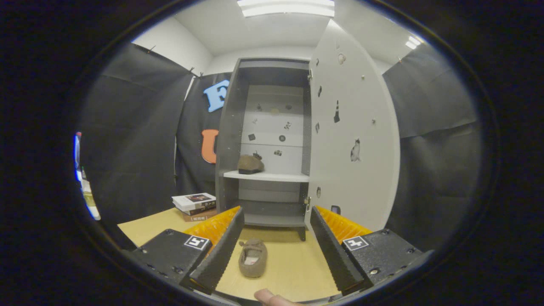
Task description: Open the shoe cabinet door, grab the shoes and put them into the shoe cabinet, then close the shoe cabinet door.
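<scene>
The shoe cabinet point(272, 140) door point(352, 140) stands open, and one brown shoe point(250, 164) sits on its shelf point(272, 176) at twelve o'clock. The gripper point(276, 250) fingers are spread empty around the second shoe point(253, 257) on the counter point(293, 263); loading it and closing remain.

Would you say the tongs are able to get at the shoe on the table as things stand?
Probably yes: the tongs are open, and the shoe on the table lies between the fingers with nothing covering it, nearer one finger.
</scene>
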The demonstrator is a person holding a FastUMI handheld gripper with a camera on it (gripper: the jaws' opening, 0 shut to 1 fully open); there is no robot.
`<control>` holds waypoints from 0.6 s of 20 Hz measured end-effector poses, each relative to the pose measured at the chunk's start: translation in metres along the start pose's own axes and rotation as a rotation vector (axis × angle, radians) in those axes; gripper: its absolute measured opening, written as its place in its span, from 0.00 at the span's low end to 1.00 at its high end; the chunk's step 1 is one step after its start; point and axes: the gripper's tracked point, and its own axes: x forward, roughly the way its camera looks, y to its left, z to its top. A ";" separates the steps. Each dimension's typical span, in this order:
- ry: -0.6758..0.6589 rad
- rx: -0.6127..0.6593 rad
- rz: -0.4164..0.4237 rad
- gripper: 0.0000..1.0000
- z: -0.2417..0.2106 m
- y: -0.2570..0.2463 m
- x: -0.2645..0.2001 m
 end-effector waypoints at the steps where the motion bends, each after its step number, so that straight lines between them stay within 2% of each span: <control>1: 0.011 -0.001 0.000 0.99 -0.010 0.006 0.010; 6: 0.134 0.002 -0.009 0.99 -0.077 0.032 0.060; 10: 0.264 0.003 0.043 0.99 -0.138 0.065 0.093; 12: 0.319 0.001 0.030 0.99 -0.166 0.072 0.110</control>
